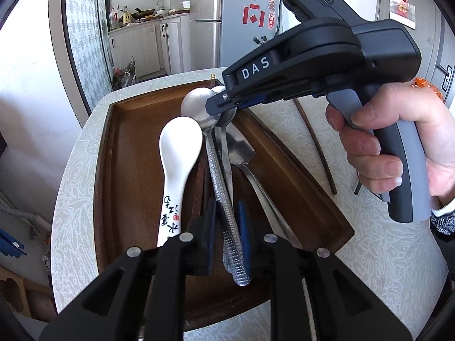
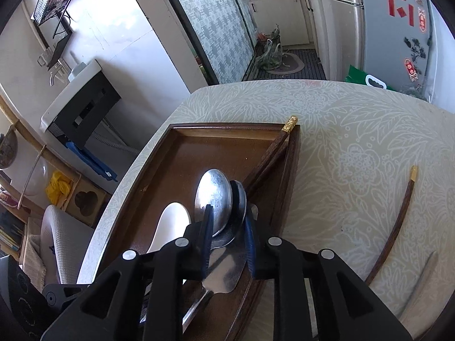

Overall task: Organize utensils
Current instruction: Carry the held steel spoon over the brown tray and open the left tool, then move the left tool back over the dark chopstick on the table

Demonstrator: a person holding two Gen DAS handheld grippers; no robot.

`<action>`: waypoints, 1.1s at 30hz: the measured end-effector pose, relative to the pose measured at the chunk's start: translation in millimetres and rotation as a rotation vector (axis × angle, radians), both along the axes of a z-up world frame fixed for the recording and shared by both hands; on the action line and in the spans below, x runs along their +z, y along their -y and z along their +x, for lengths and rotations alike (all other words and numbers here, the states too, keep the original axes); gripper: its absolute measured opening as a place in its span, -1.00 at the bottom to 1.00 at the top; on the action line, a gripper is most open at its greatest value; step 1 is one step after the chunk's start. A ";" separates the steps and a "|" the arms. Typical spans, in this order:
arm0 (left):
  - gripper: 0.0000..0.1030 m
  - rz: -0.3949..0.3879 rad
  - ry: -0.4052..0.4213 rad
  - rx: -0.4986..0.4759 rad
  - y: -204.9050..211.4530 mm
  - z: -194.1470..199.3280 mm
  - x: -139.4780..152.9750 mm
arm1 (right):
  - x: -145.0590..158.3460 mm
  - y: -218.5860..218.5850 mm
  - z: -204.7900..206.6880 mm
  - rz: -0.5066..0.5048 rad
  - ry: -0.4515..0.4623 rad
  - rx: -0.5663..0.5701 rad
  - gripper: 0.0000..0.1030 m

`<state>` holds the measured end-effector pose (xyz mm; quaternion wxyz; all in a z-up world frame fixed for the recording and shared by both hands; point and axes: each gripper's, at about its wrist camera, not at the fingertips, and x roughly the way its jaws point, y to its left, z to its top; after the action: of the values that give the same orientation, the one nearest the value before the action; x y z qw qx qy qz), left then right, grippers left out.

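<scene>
Nearest in the left wrist view, the left gripper (image 1: 226,227) is angled downward over the near end of the wooden tray (image 1: 113,153). The textured handle of a metal spoon (image 1: 224,204) is seen between its blue pads, which are narrowly parted; whether the pads press on the handle cannot be told. Just left of that handle, a white ceramic spoon (image 1: 176,170) lies in the tray, bowl pointing far. To the right of it, further metal utensils (image 1: 241,153) are laid lengthwise in the tray.

At the far end of the tray, the right gripper (image 2: 227,221) is pointed down at the spoon bowls. It is carried by a hand (image 1: 398,147) wrapped round a grey handle. In the right wrist view its pads are slightly spread, flanking two overlapping metal spoon bowls (image 2: 213,196) without visibly pinching them.

A chopstick (image 2: 273,145) is leaned over the tray's far right corner. A second chopstick (image 2: 395,221) lies on the table (image 2: 341,130), right of the tray and well apart from it.
</scene>
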<state>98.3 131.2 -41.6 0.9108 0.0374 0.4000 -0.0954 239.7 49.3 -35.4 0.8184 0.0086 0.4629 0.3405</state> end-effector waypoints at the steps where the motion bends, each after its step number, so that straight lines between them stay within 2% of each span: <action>1: -0.58 0.004 0.001 0.001 0.7 0.0 0.0 | -0.2 0.4 -1.2 0.003 0.000 0.002 -0.48; 3: -0.39 0.009 0.001 0.001 1.7 -0.1 -0.4 | 0.1 1.6 -3.3 0.004 0.001 0.001 -0.28; 6: -0.30 0.017 0.006 0.010 1.5 -0.1 -0.4 | 2.8 4.5 -6.2 -0.005 0.020 0.001 -0.04; 8: -0.24 0.012 0.015 0.015 -0.4 -0.7 0.9 | 5.1 7.3 -8.1 0.001 0.022 0.009 -0.01; 9: -0.13 0.008 0.023 0.017 -1.3 -1.9 2.1 | 6.5 9.3 -8.6 0.001 0.025 0.008 0.02; 10: -0.01 0.007 0.033 0.022 -2.3 -3.7 3.8 | 8.8 11.2 -10.1 -0.005 0.036 0.003 0.12; 11: 0.03 0.012 0.043 0.029 -2.9 -6.1 6.2 | 11.0 13.3 -12.2 -0.007 0.049 0.000 0.22; 15: 0.19 0.029 0.077 0.041 -4.4 -16.2 18.2 | 21.0 25.7 -17.5 0.002 0.071 -0.004 0.28; 17: 0.20 0.050 0.098 0.044 -4.1 -22.3 24.9 | 26.2 36.6 -20.2 0.015 0.076 -0.005 0.33; 19: 0.31 0.053 0.131 0.041 -4.4 -31.5 33.7 | 33.6 52.4 -25.3 0.021 0.094 -0.007 0.38; 25: 0.57 0.011 0.206 -0.086 15.6 -57.5 50.9 | 47.1 119.7 -39.6 0.007 0.148 -0.057 0.66; 28: 0.71 -0.017 0.197 -0.152 35.2 -60.2 46.9 | 43.7 153.9 -49.2 -0.011 0.154 -0.091 0.70; 33: 0.79 -0.028 0.163 -0.245 74.4 -62.7 33.0 | 38.4 207.8 -66.2 -0.009 0.164 -0.131 0.77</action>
<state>35.6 56.8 -8.6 0.9223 0.0809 0.3156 -0.2079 173.5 -158.4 3.0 0.8742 0.0074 0.3940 0.2837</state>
